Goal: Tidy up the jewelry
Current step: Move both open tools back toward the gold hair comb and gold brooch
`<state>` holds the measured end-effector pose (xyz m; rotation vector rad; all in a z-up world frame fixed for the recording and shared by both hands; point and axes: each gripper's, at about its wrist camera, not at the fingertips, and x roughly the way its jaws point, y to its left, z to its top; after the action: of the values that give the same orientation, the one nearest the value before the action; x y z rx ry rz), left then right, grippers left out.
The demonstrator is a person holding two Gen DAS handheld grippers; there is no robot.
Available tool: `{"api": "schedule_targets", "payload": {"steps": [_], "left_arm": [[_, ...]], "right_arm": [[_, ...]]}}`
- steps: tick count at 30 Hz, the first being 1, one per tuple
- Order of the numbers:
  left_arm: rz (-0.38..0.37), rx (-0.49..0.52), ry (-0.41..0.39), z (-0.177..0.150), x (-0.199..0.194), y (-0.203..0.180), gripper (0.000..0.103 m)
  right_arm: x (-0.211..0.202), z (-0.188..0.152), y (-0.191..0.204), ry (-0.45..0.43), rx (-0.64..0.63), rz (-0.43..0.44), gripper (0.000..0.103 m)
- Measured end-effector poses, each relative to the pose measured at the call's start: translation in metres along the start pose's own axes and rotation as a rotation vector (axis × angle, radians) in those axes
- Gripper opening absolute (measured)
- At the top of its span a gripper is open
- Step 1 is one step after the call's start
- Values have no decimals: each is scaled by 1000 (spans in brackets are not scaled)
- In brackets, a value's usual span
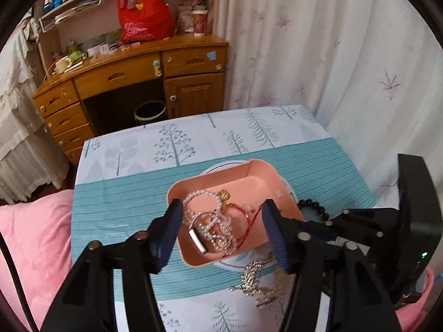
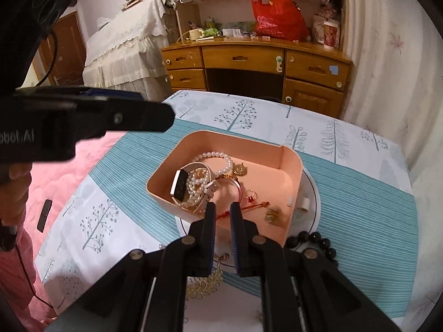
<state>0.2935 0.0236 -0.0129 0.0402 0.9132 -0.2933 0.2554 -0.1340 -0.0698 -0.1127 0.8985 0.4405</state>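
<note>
A pink tray (image 1: 249,173) (image 2: 290,163) sits on a white plate on the table. It holds a pearl bracelet (image 1: 199,196) (image 2: 218,155), a watch (image 1: 198,240) (image 2: 180,184), a red string bracelet (image 2: 249,207) and small gold pieces. A gold necklace (image 1: 256,279) (image 2: 205,285) and a black bead bracelet (image 1: 315,207) (image 2: 318,239) lie on the table beside the tray. My left gripper (image 1: 221,221) is open, above the tray's near end. My right gripper (image 2: 223,213) is nearly closed, empty, over the tray's near rim, next to the red string.
The table has a teal and white tree-print cloth (image 1: 166,144). A wooden desk (image 1: 144,74) with a red bag (image 1: 144,19) stands behind. A pink bed cover (image 1: 30,249) lies to the left, a white curtain (image 1: 346,41) to the right.
</note>
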Motion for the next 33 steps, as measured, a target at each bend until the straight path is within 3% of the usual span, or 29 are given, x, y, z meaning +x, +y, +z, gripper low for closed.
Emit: {"api": "schedule_targets", "payload": {"steps": [3,5,8,14,18,25,33], "left_arm": [[24,2,-18,-2,-11,0,72],[37,13,-33,-4,-19,-2,77],[33,19,-42,-10,-28,-6,85],[41,16,-25,-35,-34,-14,89],[21,5,27,-54,-26,-18,99],[6,14,130,-92,4,-30,99],[18,27,222,-125,41,-42,99]], "right_arm": [[-10,1,1,-13,4,-17,17],[-17,2,2,-19,9,-24,30],[-29,1,0,-21,30,-37,40],[-47,-19,-7,-8,117,-67,55],[-53,-40,-14,14,175,-72,57],[-42,-84,-27,114,276,-88,57],[-27,-114,-31,149,298,-119,57]]}}
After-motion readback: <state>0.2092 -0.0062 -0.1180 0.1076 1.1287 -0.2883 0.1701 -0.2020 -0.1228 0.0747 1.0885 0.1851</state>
